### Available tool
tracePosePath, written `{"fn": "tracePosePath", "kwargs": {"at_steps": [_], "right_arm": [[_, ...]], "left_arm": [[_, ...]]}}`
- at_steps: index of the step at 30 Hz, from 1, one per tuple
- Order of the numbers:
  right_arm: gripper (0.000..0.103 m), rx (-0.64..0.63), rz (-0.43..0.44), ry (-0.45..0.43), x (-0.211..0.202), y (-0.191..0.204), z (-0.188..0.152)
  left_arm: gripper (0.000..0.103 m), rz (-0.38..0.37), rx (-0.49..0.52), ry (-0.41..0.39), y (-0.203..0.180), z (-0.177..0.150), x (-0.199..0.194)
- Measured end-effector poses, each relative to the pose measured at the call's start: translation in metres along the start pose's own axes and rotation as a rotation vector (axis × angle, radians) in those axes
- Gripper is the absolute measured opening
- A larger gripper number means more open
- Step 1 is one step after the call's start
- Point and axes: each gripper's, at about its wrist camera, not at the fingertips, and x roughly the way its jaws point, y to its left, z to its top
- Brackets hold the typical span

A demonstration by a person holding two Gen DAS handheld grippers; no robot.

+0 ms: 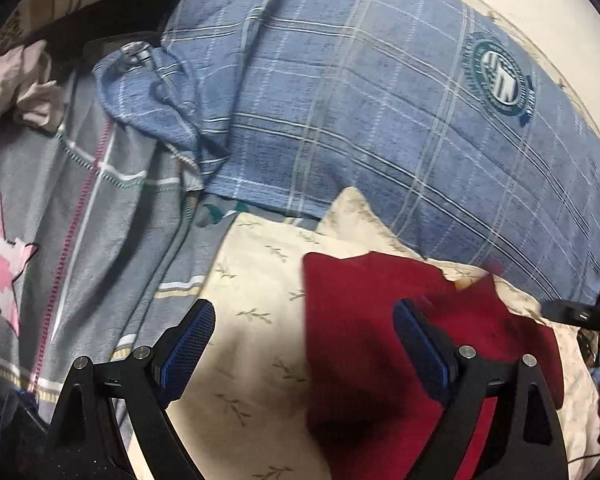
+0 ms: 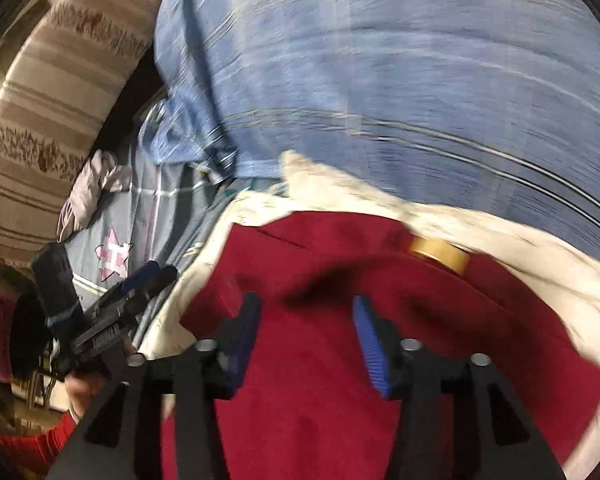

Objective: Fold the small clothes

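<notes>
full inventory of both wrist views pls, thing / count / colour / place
red garment: 1, dark red, on the cream cloth, under both tools
cream cloth: 1, cream with leaf print, beneath the garment
blue plaid blanket: 1, blue with pale lines, green round badge, behind the cloth
grey bedding: 1, grey with pink star, left
striped pillow: 1, beige and brown, far left
tape roll: 1, tan, at the garment's far edge
left tool: 1, black with blue pads, open
right tool: 1, black with blue pads, open
</notes>
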Motion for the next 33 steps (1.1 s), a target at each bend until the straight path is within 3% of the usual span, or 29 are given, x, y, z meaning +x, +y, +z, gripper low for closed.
{"fn": "tracePosePath", "kwargs": {"at_steps": [2,5,8,12,16,20,24,27,29,31,33], "right_arm": [[0.065,0.025,-0.061,-0.05,-0.026,-0.014,-0.018],[0.067,0.088,-0.176,-0.09,-0.064,-0.047,-0.039],[0.067,0.112,-0.188,-0.111,-0.087,-0.064,-0.072],[0.067,0.002,-0.332,-0.081,-0.078,-0.055,-0.106],[0.066,-0.072,-0.392,-0.021,-0.053,-0.054,-0.124],[0.063,-0.132,-0.507,-0.046,-0.046,-0.056,-0.134],[0.056,-0.084,-0.497,-0.084,-0.05,-0.07,-0.132],[0.052,-0.037,-0.469,-0.107,-0.054,-0.078,-0.13],[0.052,-0.018,-0.454,-0.11,-0.054,-0.081,-0.131],[0.052,-0.018,-0.453,-0.115,-0.054,-0.08,-0.132],[0.047,-0.02,-0.459,-0.119,-0.054,-0.078,-0.132]], "left_arm": [[0.091,-0.011,0.018,-0.001,-0.005,-0.003,0.001],[0.091,-0.017,0.058,0.001,-0.014,-0.007,0.002],[0.091,-0.05,0.074,0.017,-0.02,-0.01,0.002],[0.091,-0.097,0.073,0.078,-0.026,-0.006,0.013],[0.091,-0.065,0.056,0.115,-0.032,0.015,0.04],[0.089,-0.06,0.075,0.139,-0.052,0.033,0.068],[0.073,-0.101,0.135,0.187,-0.072,0.036,0.092],[0.068,-0.065,0.132,0.242,-0.075,0.038,0.117],[0.057,-0.069,0.114,0.256,-0.073,0.042,0.126],[0.022,-0.08,0.108,0.266,-0.075,0.045,0.131],[0.015,-0.085,0.107,0.244,-0.077,0.048,0.125]]}}
